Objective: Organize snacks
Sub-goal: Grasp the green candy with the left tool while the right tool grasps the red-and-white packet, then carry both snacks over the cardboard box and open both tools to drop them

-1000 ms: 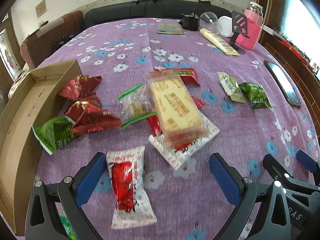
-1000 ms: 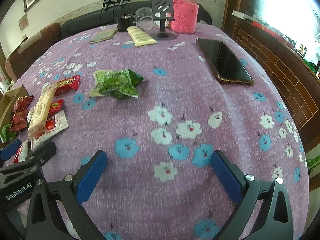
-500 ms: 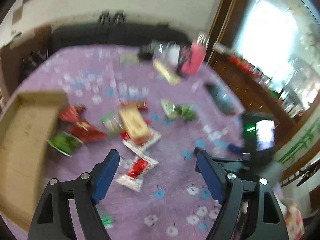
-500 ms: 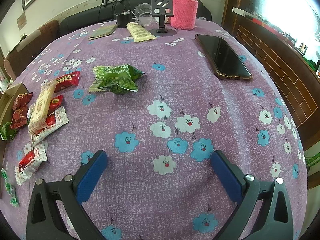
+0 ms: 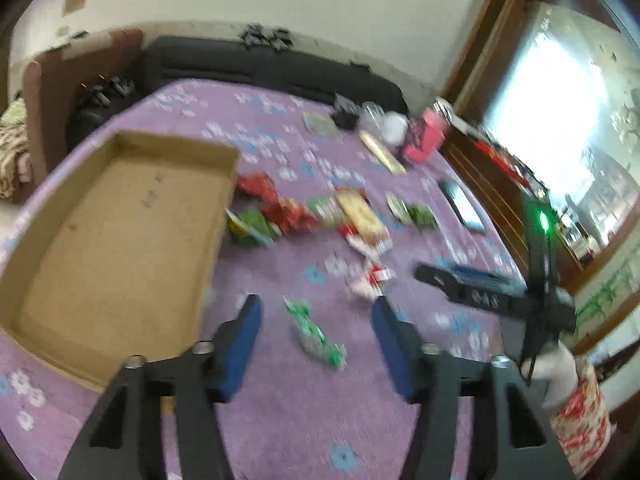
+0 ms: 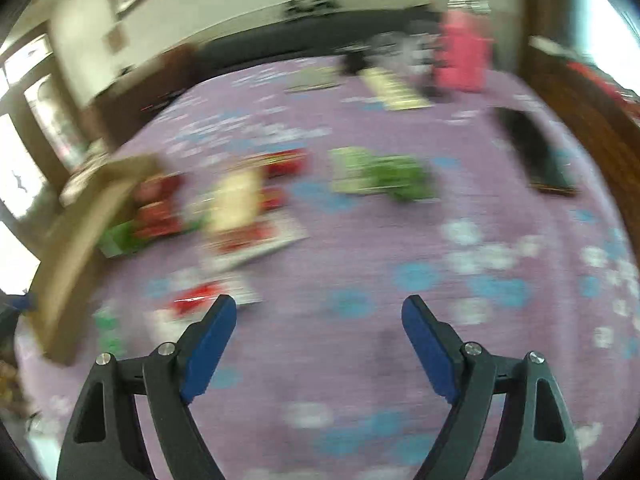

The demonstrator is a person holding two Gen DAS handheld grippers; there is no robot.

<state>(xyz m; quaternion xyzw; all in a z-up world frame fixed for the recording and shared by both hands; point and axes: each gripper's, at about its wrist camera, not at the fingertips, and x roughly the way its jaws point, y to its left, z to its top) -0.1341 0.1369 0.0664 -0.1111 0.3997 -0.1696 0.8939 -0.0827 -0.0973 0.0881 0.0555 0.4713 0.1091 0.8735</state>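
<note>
A shallow cardboard box (image 5: 112,240) lies empty at the left of the purple flowered cloth. Beside it is a pile of snacks: red packets (image 5: 280,204), a green packet (image 5: 250,228), a tan biscuit pack (image 5: 360,212) and a red-and-white packet (image 5: 370,278). My left gripper (image 5: 316,308) hovers above the cloth with its jaws closing. A green-and-white candy packet (image 5: 316,334) lies under them, untouched. My right gripper (image 6: 319,304) is also closing, with only cloth between its jaws. It is blurred, and the red-and-white packet (image 6: 196,298) lies just left of it.
Two green packs (image 6: 384,172) lie apart mid-table. A black phone (image 6: 536,152) lies at the right. A pink bottle (image 6: 460,60) and a cream tube (image 6: 394,88) are at the back. Wooden furniture (image 5: 500,168) runs along the right edge, a dark sofa (image 5: 260,64) behind.
The left view pulled back and up from the snack pile, so the whole box shows now, and its jaws narrowed. The right view swung left toward the snacks, blurred, jaws slightly narrower.
</note>
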